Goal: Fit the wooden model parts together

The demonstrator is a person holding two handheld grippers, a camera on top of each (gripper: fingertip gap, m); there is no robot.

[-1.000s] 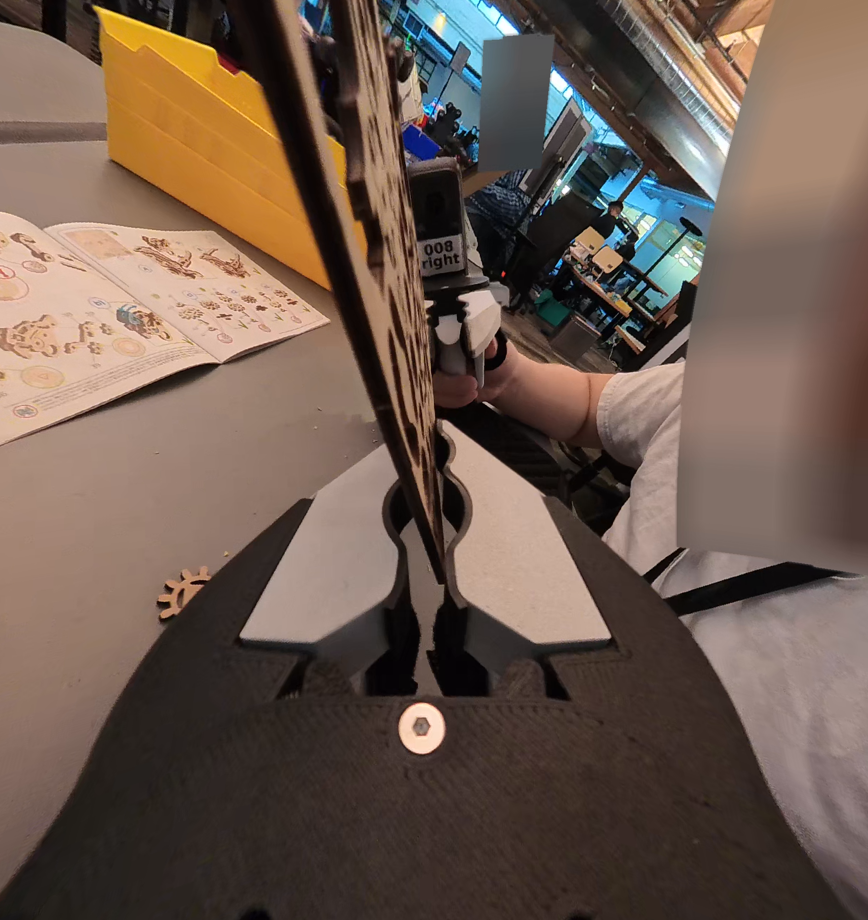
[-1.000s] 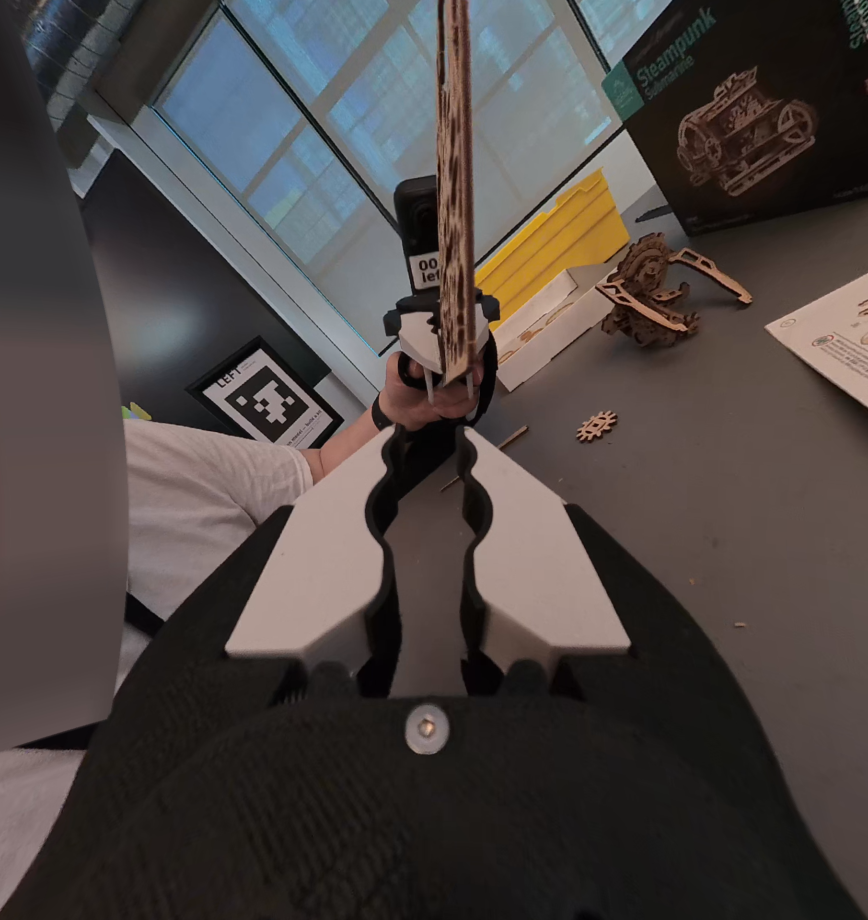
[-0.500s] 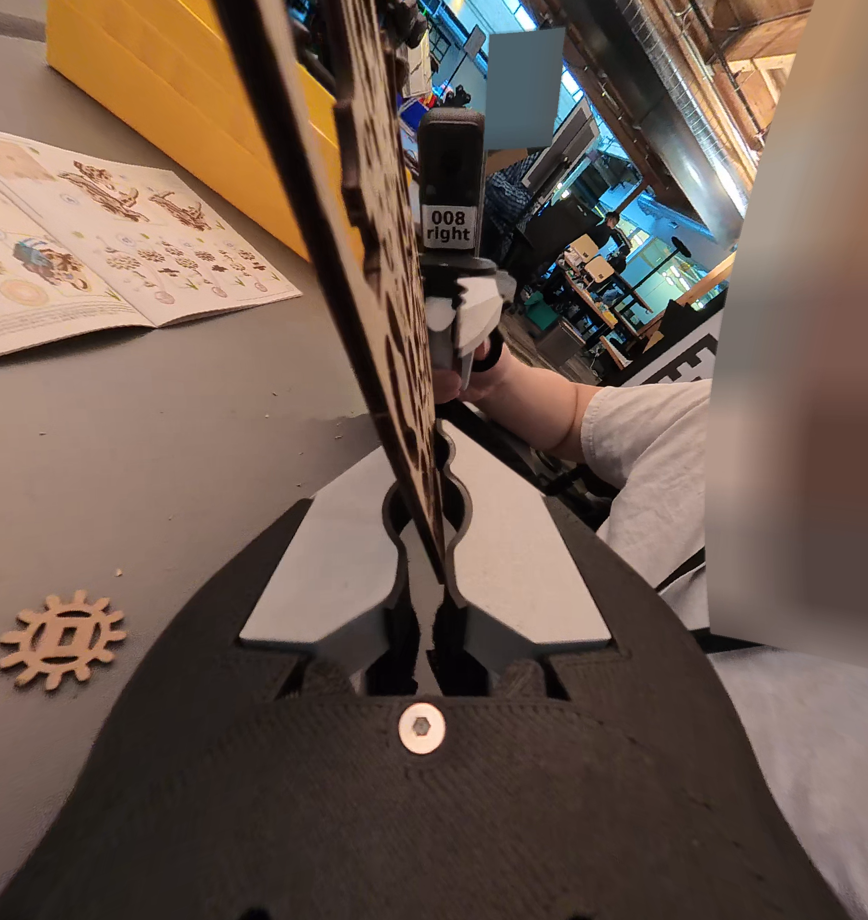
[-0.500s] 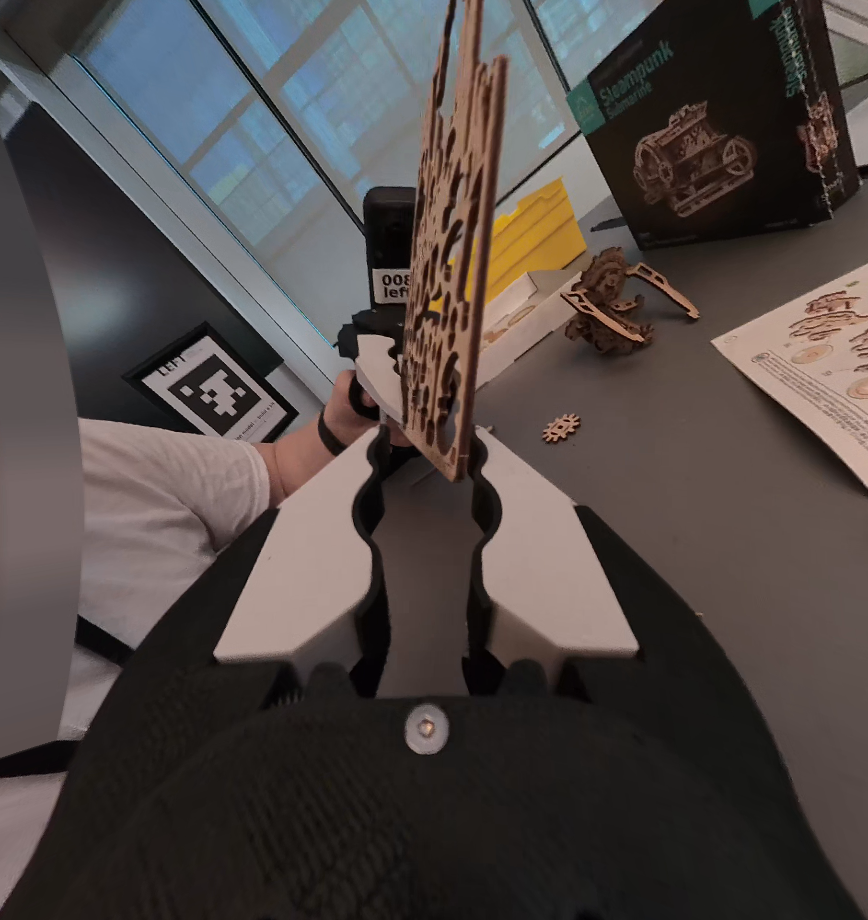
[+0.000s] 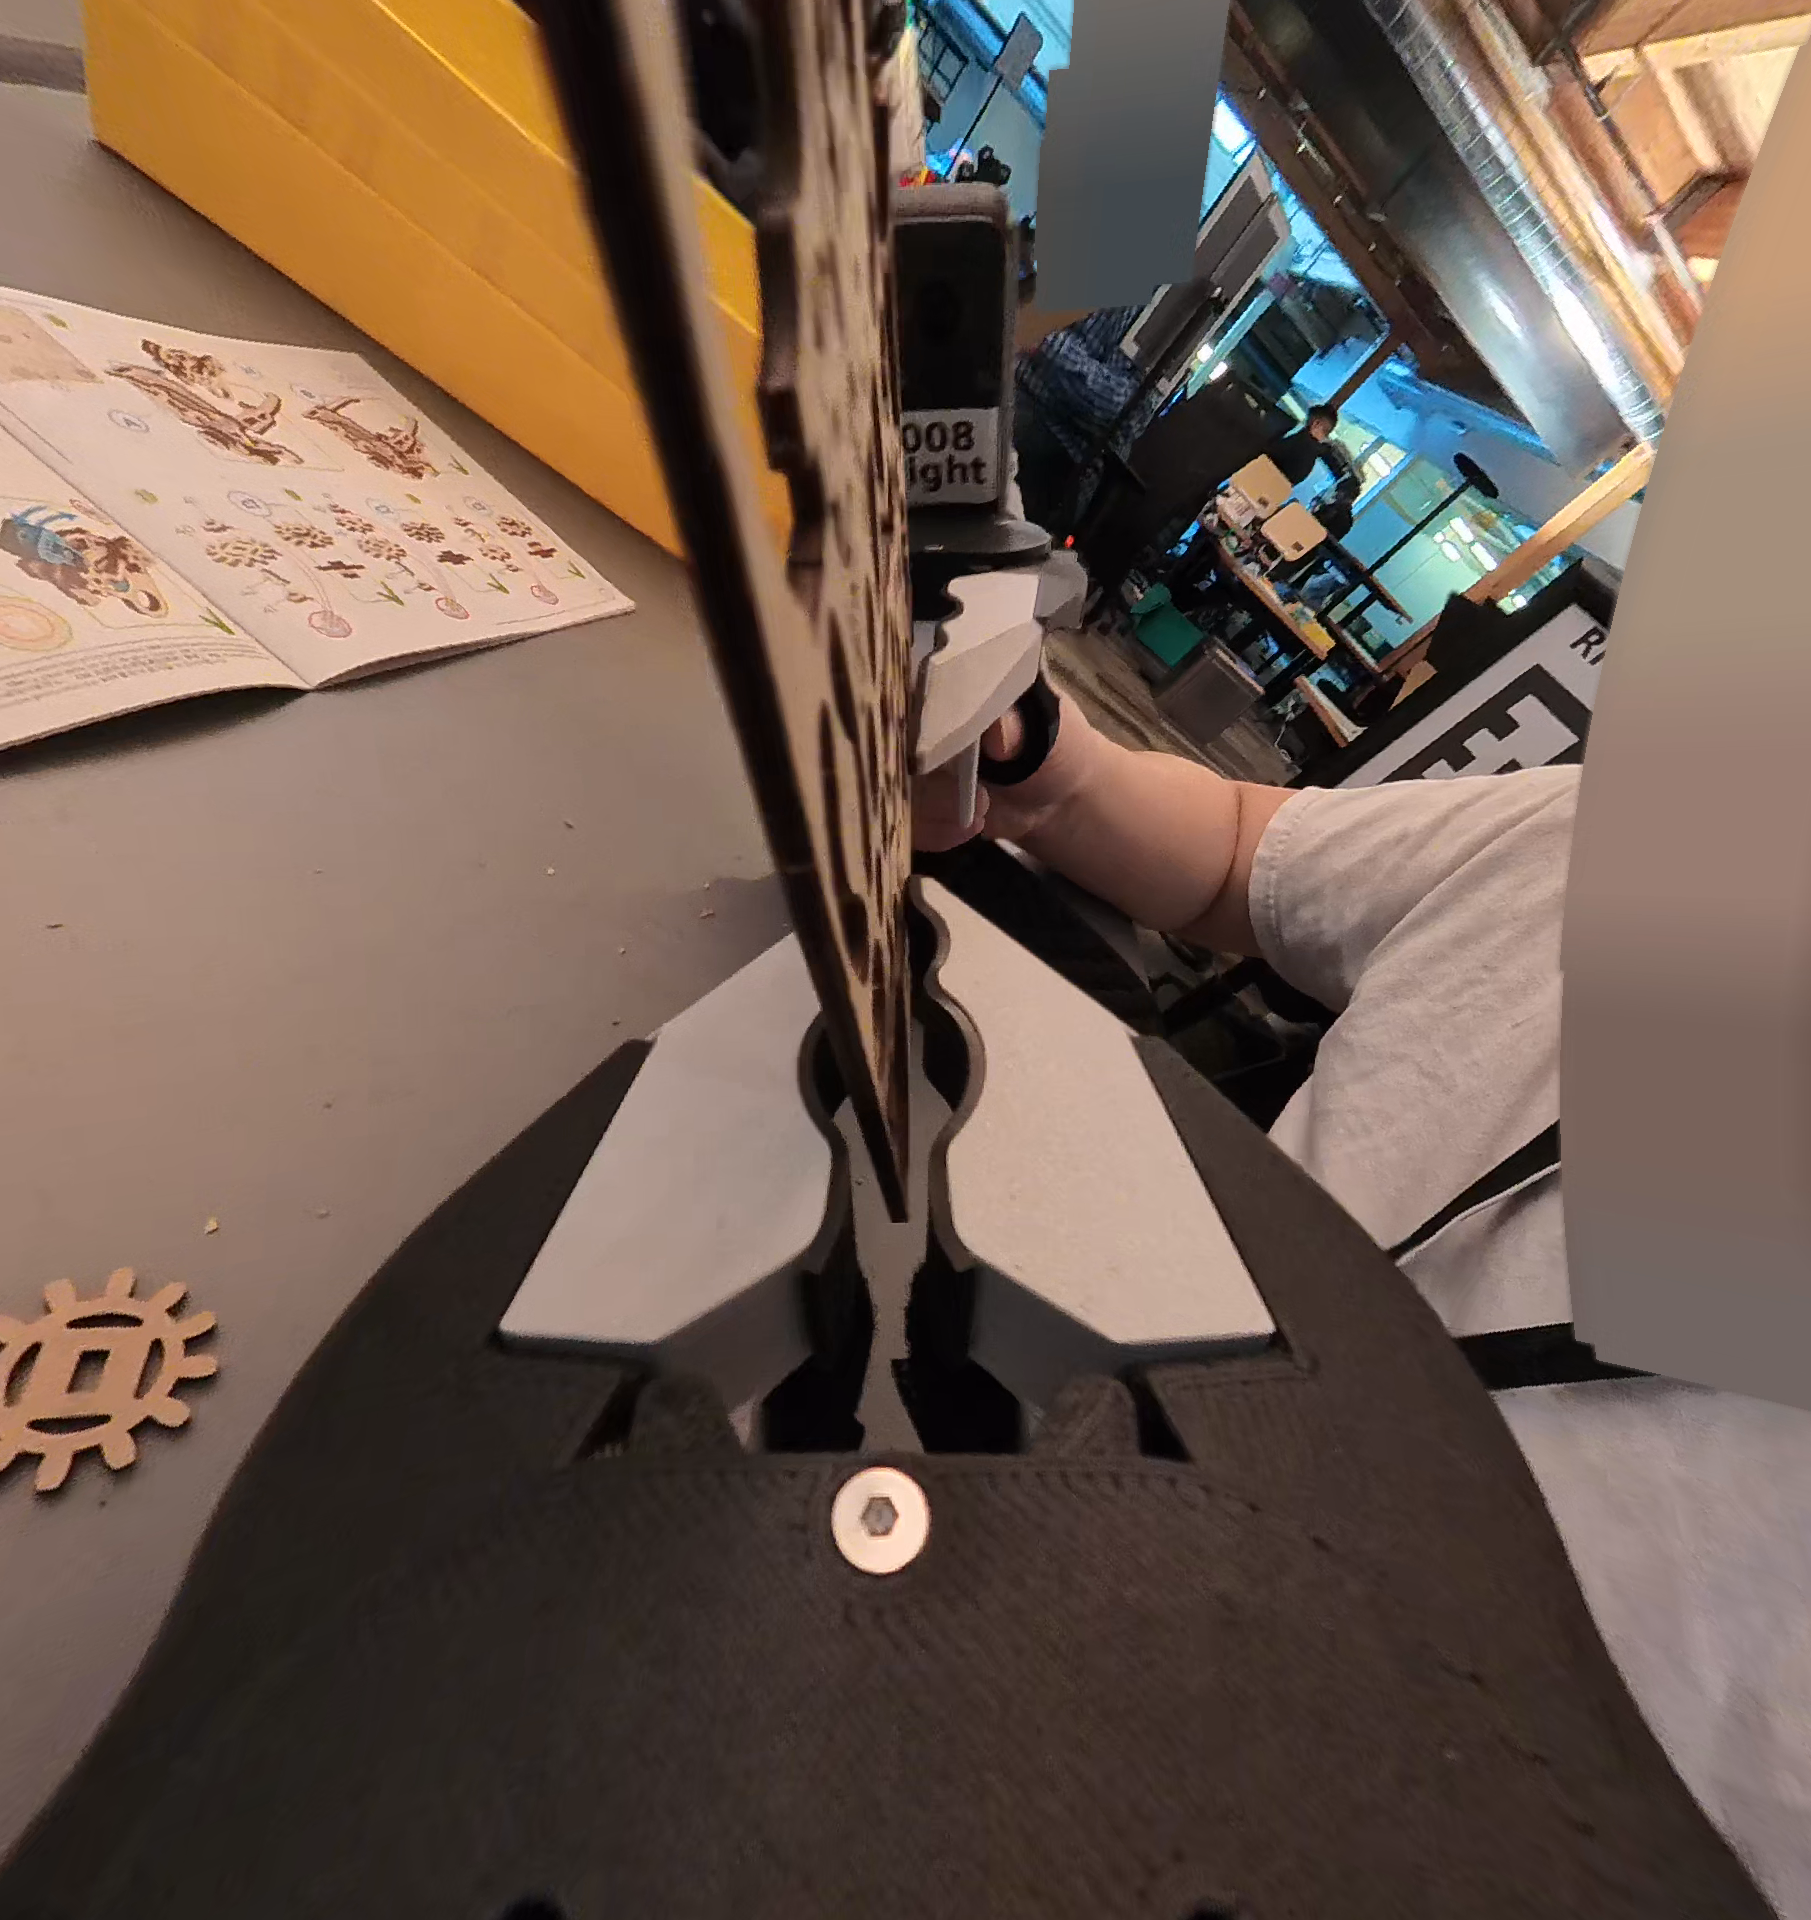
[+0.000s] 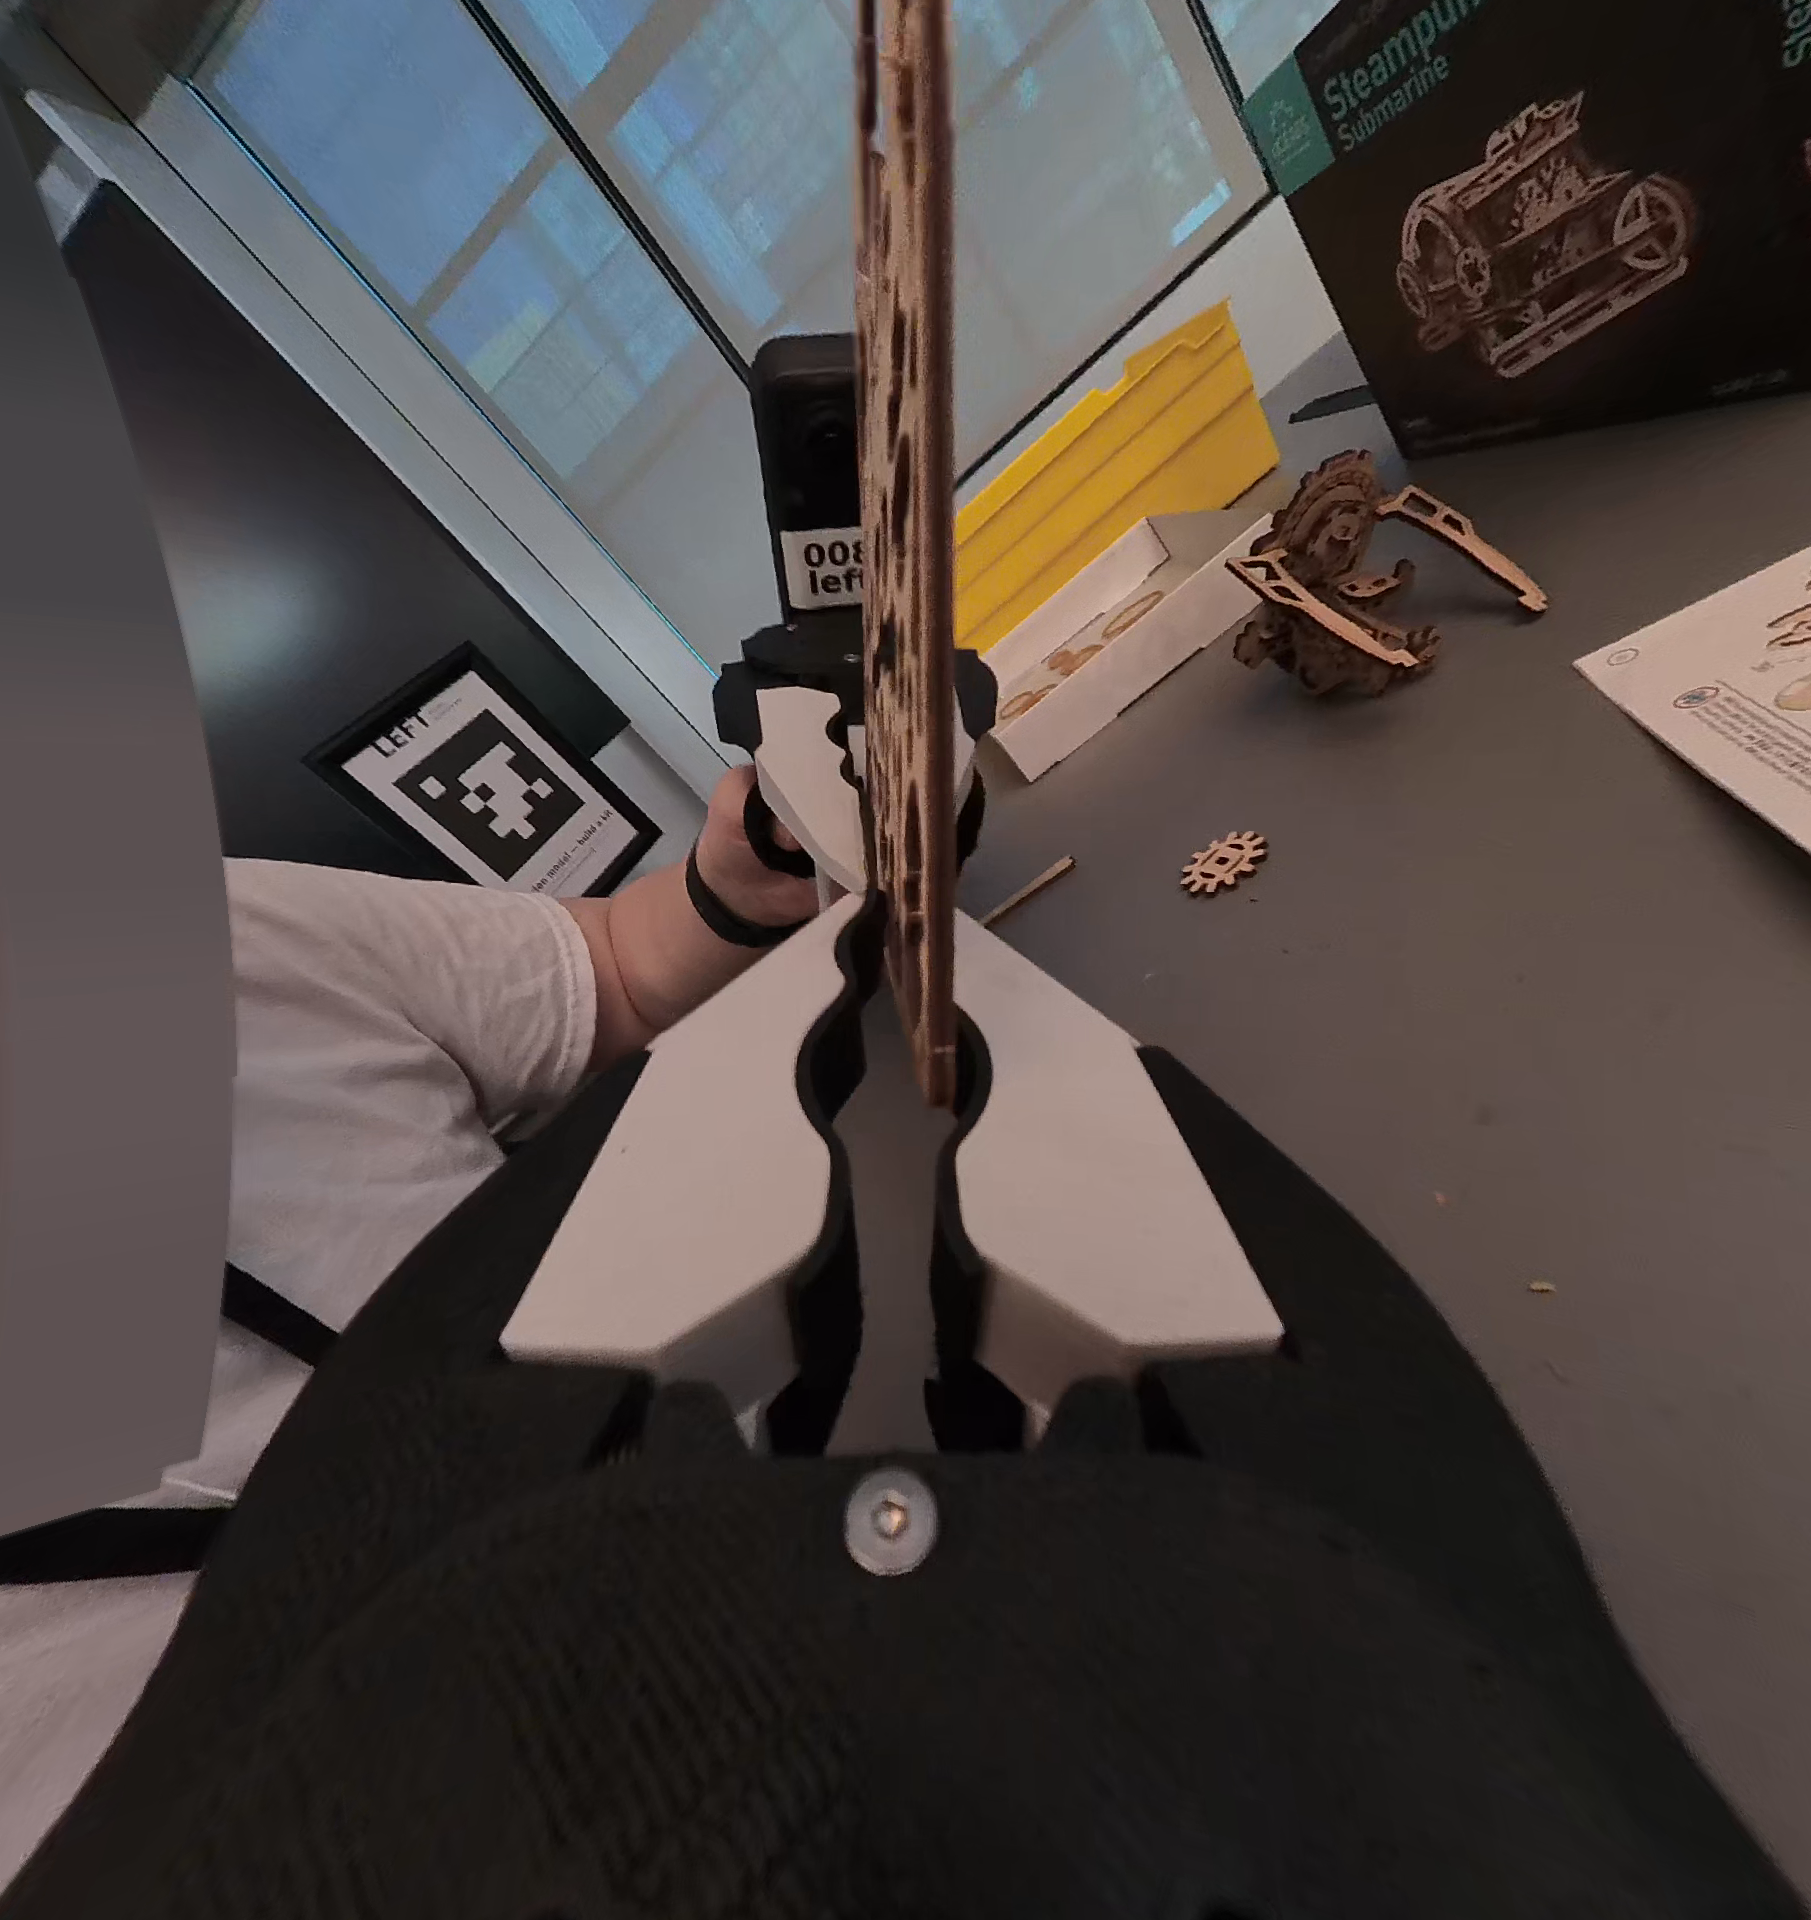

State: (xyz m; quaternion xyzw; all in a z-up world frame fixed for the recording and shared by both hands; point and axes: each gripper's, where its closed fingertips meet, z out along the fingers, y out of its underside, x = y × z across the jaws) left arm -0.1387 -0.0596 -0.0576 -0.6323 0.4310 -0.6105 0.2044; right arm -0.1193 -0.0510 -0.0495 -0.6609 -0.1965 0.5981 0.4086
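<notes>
A flat laser-cut wooden sheet (image 5: 828,520) stands on edge between both grippers, well above the grey table (image 5: 361,987). My left gripper (image 5: 870,935) is shut on one lower corner of it. In the right wrist view the sheet (image 6: 906,416) is edge-on. My right gripper (image 6: 911,925) is shut on its near corner, with the fingers against both faces. The two grippers face each other across the sheet. A finger of the right gripper (image 5: 984,665) shows behind the sheet. A loose wooden gear (image 5: 80,1371) lies on the table; it also shows in the right wrist view (image 6: 1225,862).
An open instruction booklet (image 5: 205,520) and a yellow bin (image 5: 413,208) lie to the left. A partly built wooden model (image 6: 1327,592), a white tray (image 6: 1109,644), a dark kit box (image 6: 1607,208) and a thin stick (image 6: 1031,888) are on the table. The person's arms and torso are close by. Less than 4 cm separates the two grippers' tips.
The right gripper moved in onto the sheet's corner and its fingers narrowed onto it. The sheet swung back to edge-on in the right view. The left gripper stayed shut on it.
</notes>
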